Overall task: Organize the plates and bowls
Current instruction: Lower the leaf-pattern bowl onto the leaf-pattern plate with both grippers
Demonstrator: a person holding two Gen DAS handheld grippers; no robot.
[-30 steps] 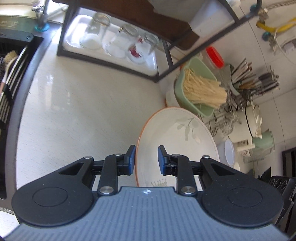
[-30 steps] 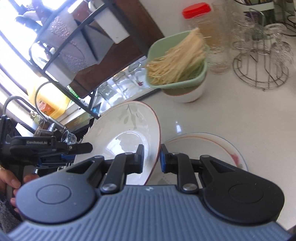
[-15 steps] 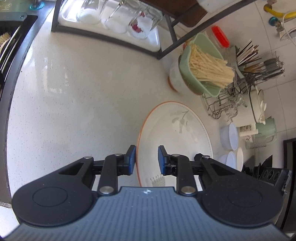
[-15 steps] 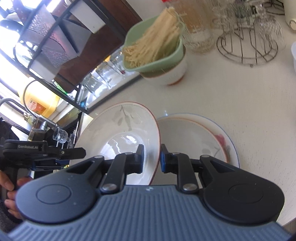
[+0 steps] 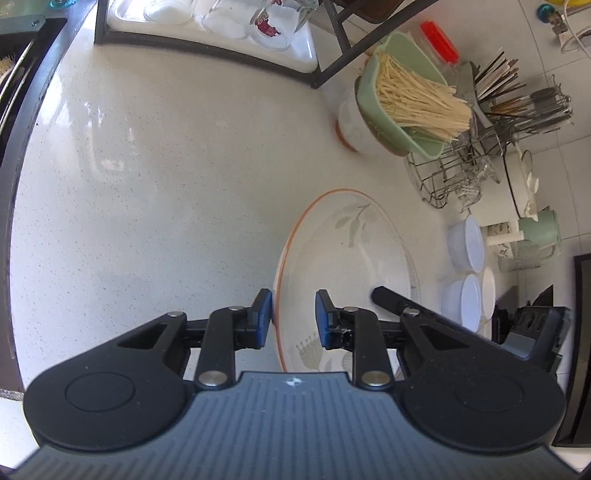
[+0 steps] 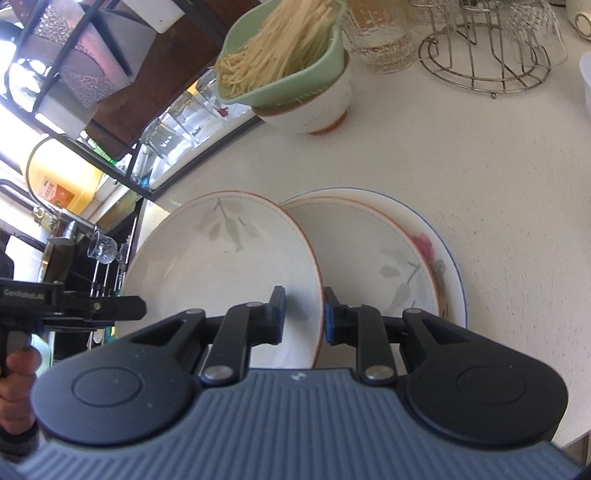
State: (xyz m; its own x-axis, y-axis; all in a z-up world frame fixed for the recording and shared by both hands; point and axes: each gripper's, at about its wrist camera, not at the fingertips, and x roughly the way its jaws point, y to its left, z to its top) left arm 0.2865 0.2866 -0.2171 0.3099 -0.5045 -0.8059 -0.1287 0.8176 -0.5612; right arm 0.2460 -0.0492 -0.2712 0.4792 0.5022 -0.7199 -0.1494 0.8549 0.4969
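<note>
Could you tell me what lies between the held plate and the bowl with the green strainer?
Only bare countertop separates the held plate from the bowl; the right wrist view shows it.

We see the leaf plate (image 6: 225, 254) tilted between our two grippers, its left rim inside the left gripper (image 5: 293, 319) and its right rim inside the right gripper (image 6: 301, 314). Just to its right, two more plates (image 6: 373, 258) lie stacked on the counter (image 6: 461, 147), and the tilted one seems to overlap their left edge, though contact is hard to judge. Behind them a bowl (image 6: 314, 110) stands on the counter with a strainer of noodles (image 6: 284, 55) in it. The wire rack (image 6: 484, 70) sits right of that bowl. Left of the bowl, glasses (image 5: 229, 18) stand in a tray (image 5: 306, 55) under the shelf frame. Lidded tubs (image 5: 469, 273) cluster at the far right.
</note>
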